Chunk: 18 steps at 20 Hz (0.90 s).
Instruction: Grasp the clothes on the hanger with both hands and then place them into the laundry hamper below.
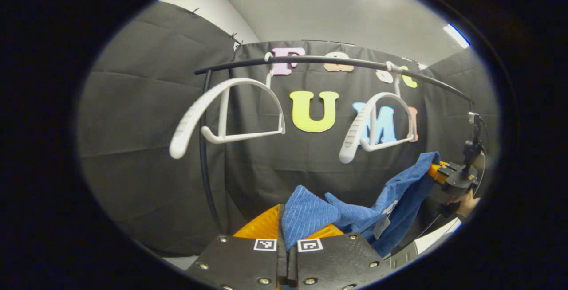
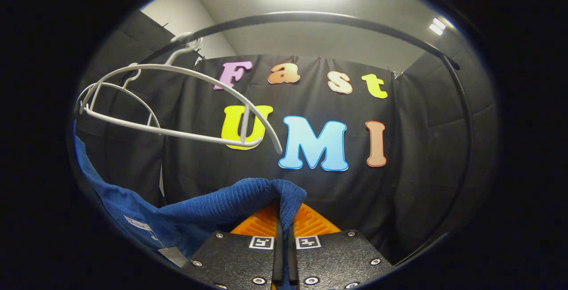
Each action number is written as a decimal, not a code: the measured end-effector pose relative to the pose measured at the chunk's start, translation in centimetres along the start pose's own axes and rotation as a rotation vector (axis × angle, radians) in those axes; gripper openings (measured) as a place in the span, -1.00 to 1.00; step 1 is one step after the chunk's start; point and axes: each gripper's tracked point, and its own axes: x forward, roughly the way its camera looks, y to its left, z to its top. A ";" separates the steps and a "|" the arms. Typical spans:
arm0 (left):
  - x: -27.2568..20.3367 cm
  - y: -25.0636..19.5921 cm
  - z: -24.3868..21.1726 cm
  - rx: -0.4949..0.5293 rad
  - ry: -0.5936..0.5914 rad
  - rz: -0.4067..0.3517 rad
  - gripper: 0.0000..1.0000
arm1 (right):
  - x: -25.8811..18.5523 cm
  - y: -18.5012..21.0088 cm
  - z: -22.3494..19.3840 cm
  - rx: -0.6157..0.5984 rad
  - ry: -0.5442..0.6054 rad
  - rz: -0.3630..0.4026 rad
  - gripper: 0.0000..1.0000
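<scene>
Beneath the curved black clothes rail (image 1: 328, 61), off the hangers, a blue ribbed cloth garment (image 1: 390, 205) sags between both grippers. Two bare white plastic hangers (image 1: 230, 112) hang from the rail near its ends, well apart. The left gripper (image 1: 287, 232) has its jaws clamped together on one bunched end of the garment; the right gripper (image 2: 284, 219) pinches the other end likewise.

The blue garment (image 2: 208, 212) ran off the left edge of the right gripper view, its tag (image 2: 172, 256) too blurred to read. In the left gripper view, cloth covered the far gripper's (image 1: 437, 172) fingertips, and the hand (image 1: 466, 203) holding it was cut off.
</scene>
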 end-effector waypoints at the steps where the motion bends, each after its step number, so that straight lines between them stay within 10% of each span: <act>1: -0.7 0.1 0.3 -0.008 -0.014 -0.010 -0.96 | -1.3 0.5 0.5 0.002 0.000 0.003 -0.93; 18: -10.6 -8.8 1.2 -0.115 -0.094 -0.316 -0.96 | -19.9 7.8 5.8 0.058 -0.016 0.048 -0.93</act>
